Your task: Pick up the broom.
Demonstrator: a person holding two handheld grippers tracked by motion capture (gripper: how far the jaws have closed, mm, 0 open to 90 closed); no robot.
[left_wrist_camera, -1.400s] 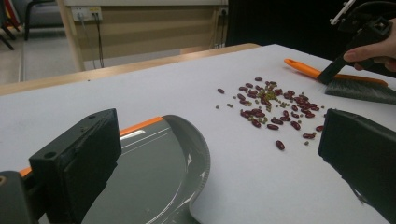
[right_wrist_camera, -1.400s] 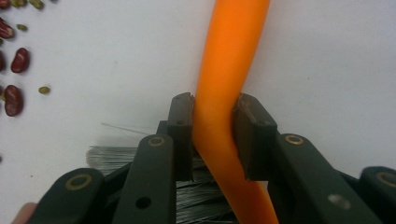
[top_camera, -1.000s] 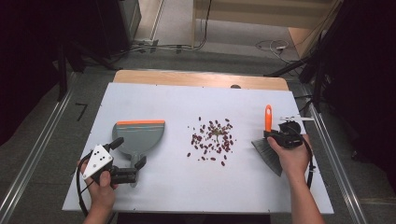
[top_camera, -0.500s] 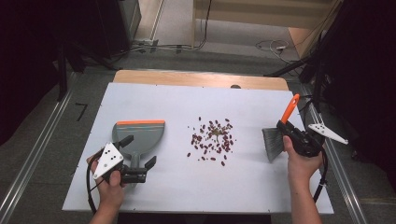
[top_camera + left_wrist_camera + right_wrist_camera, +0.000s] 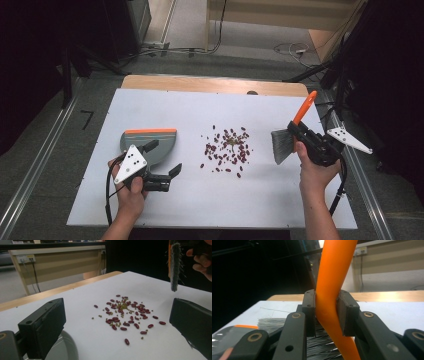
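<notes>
— My right gripper (image 5: 299, 131) is clamped on the orange handle of the brush (image 5: 291, 135), jaws tight on either side of it, bristles lifted clear of the white table (image 5: 280, 200) at its right side. My left gripper (image 5: 164, 170) stands wide open with nothing in it, near edge, just beside the grey dustpan (image 5: 150, 145).

— And the mess?

— The beans (image 5: 227, 149), red ones with small green ones mixed in, lie scattered mid-table, between pan and brush, well apart from both.

— What worries you?

— The pan isn't held yet. If I sweep now, the bristles push beans against a loose pan and it slides away, or they skip past its lip. A hard stroke would also scatter the round ones toward the far edge.

— And the handle?

— It's curved and smooth; I judge it could twist between the jaws under sideways pressure, tilting the bristles off the surface.
</notes>
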